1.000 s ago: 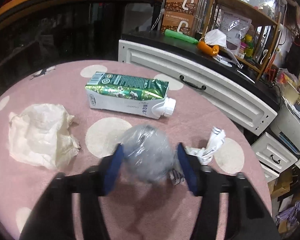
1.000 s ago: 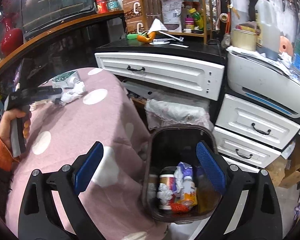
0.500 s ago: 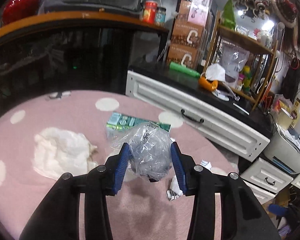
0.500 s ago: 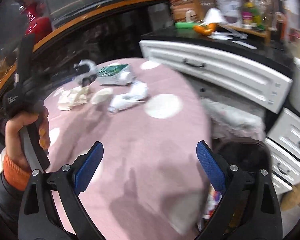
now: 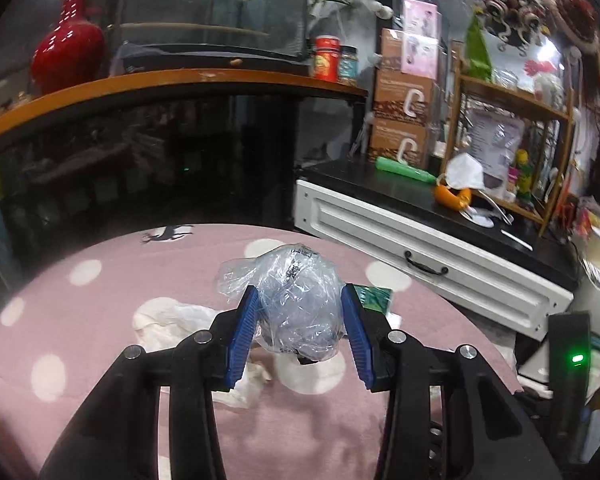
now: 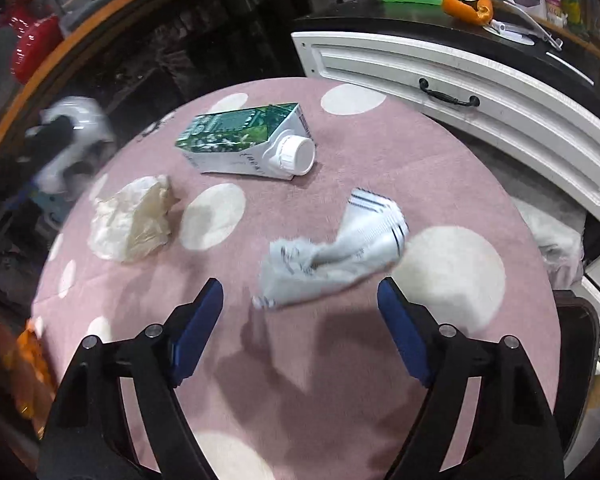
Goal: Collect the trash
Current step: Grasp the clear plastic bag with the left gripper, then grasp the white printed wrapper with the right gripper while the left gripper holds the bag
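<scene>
A round table [image 6: 380, 140] under a pink cloth with pale dots is carrying the litter. A green-and-white carton [image 6: 246, 142] is lying on its side toward the far edge, its white cap pointing right. A crumpled cream paper [image 6: 130, 220] is sitting to the left, apart from the carton. A crushed white wrapper with dark stripes [image 6: 336, 250] is lying nearer, right of centre, beside a large dot.
</scene>
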`<action>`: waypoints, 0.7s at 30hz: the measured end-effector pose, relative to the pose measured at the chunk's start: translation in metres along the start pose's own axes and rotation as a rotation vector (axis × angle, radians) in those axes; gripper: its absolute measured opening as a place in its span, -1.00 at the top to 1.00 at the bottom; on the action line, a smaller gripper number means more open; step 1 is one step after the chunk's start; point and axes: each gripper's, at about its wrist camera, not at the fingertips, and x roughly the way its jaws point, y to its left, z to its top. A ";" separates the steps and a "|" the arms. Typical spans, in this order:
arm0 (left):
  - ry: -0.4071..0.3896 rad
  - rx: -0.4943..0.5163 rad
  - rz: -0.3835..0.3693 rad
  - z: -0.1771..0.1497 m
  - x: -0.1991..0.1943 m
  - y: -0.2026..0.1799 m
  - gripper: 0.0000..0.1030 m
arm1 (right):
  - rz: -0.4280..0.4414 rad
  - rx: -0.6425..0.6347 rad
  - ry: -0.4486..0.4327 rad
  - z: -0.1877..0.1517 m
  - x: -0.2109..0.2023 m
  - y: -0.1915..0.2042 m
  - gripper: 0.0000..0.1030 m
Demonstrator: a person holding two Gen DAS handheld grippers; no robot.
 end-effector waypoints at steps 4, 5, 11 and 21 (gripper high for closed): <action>0.014 -0.020 -0.011 0.000 0.003 0.004 0.18 | -0.099 -0.024 -0.015 0.006 0.014 0.007 -0.26; 0.016 -0.021 -0.013 0.000 0.003 0.003 0.18 | -0.110 -0.033 -0.017 0.007 0.016 0.008 -0.12; 0.030 -0.004 -0.041 -0.005 0.003 -0.005 0.18 | -0.133 -0.088 -0.041 0.003 0.013 0.006 0.21; 0.051 0.077 -0.127 -0.020 -0.002 -0.044 0.18 | -0.086 -0.113 -0.105 -0.029 -0.042 -0.019 0.23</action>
